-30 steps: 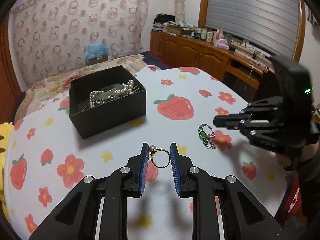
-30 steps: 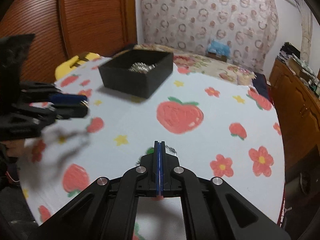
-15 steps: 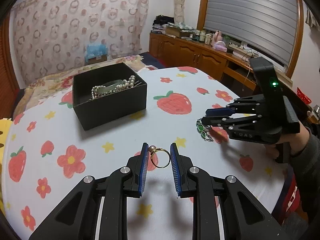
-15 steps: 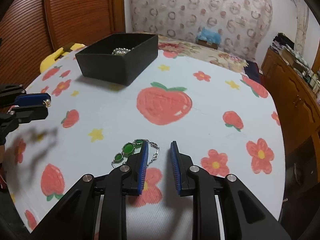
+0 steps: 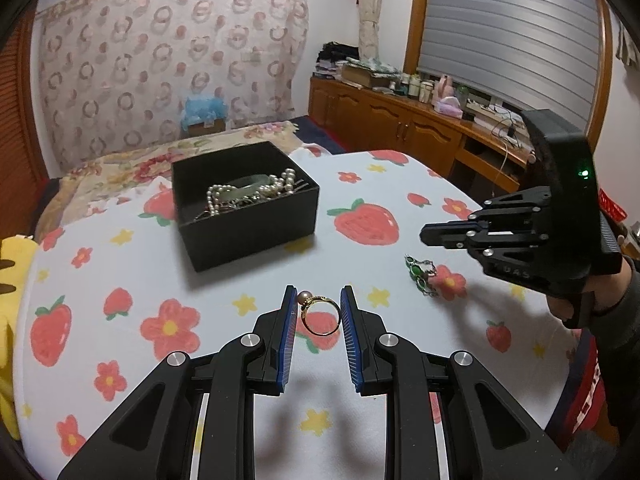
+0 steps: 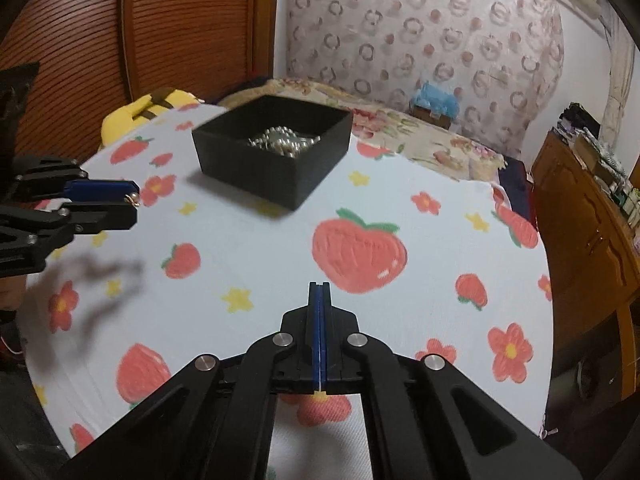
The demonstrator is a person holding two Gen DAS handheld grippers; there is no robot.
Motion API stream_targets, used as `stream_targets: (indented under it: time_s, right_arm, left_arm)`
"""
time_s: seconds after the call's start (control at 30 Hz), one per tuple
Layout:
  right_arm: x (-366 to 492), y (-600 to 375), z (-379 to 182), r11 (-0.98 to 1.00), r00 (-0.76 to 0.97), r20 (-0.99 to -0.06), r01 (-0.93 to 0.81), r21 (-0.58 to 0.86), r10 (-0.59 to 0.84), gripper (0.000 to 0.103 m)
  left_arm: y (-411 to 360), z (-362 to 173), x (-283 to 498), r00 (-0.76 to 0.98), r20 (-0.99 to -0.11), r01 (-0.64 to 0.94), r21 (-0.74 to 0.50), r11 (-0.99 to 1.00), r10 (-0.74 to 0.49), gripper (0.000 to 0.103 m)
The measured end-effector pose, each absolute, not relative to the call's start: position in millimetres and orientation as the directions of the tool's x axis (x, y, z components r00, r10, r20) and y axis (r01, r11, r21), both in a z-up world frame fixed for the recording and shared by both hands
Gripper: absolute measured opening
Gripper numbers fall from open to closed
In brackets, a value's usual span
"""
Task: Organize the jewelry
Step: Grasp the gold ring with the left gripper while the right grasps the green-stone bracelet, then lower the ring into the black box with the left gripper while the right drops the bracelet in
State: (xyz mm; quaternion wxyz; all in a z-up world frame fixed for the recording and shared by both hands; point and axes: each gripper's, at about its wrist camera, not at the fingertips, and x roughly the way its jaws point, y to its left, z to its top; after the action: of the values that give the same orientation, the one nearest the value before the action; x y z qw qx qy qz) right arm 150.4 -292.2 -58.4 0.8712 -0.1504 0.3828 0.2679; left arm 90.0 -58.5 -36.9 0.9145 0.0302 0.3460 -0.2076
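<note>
My left gripper (image 5: 318, 308) is shut on a gold ring with a pearl (image 5: 318, 314), held above the tablecloth; it also shows at the left of the right wrist view (image 6: 132, 204). A black box (image 5: 248, 216) with pearl strands stands beyond it, and shows in the right wrist view (image 6: 276, 160) too. A green-stone bracelet (image 5: 420, 274) lies on the cloth at the right. My right gripper (image 6: 319, 292) is shut and empty, raised above the cloth; in the left wrist view (image 5: 428, 236) it hovers just above and right of the bracelet.
The round table (image 5: 120, 264) has a strawberry and flower cloth. A bed (image 5: 120, 164) lies behind it, a wooden cabinet (image 5: 400, 120) at the right, and a yellow object (image 6: 148, 108) past the table's far-left edge.
My right gripper has closed empty and lifted away from the bracelet, which stays on the cloth. My left gripper keeps the ring and has drifted slightly toward the box.
</note>
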Motion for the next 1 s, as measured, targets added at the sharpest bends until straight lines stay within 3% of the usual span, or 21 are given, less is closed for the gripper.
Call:
stream_targets:
  time_s: [0.17, 0.23, 0.27, 0.6, 0.67, 0.73, 1.0]
  right_arm:
    - [151.4, -295.7, -69.3, 0.834, 0.541, -0.761, -0.552, -0.001, 0.358, 0.002]
    - [150.7, -296.0, -77.1, 0.835, 0.522, -0.768, -0.550, 0.029, 0.371, 0.018]
    - [150.1, -295.5, -81.0, 0.834, 0.512, -0.771, -0.550, 0.043, 0.378, 0.021]
    - [157.0, -282.7, -93.9, 0.841, 0.494, -0.803, -0.541, 0.016, 0.334, 0.021]
    - [156.8, -278.0, -94.1, 0.834, 0.500, -0.803, -0.552, -0.007, 0.324, 0.014]
    - [157.3, -275.5, -94.3, 0.827, 0.499, -0.804, -0.562, -0.015, 0.325, 0.014]
    - [160.4, -273.7, -61.7, 0.809, 0.536, -0.741, -0.587, 0.016, 0.404, 0.013]
  left_arm:
    - [-56.4, -38.5, 89.7, 0.670, -0.648, 0.401, -0.096, 0.911, -0.363, 0.021]
    - [-56.0, -39.8, 88.6, 0.667, -0.649, 0.403, -0.100, 0.910, -0.366, 0.021]
    - [-56.2, -40.1, 87.8, 0.665, -0.651, 0.404, -0.099, 0.909, -0.366, 0.021]
    - [-59.1, -41.8, 87.5, 0.662, -0.654, 0.410, -0.095, 0.907, -0.367, 0.021]
    - [-59.0, -41.3, 88.7, 0.662, -0.654, 0.409, -0.095, 0.908, -0.366, 0.021]
    - [-59.0, -41.6, 88.9, 0.662, -0.653, 0.407, -0.099, 0.908, -0.368, 0.021]
    - [-49.3, -27.5, 106.3, 0.675, -0.649, 0.392, -0.087, 0.916, -0.351, 0.021]
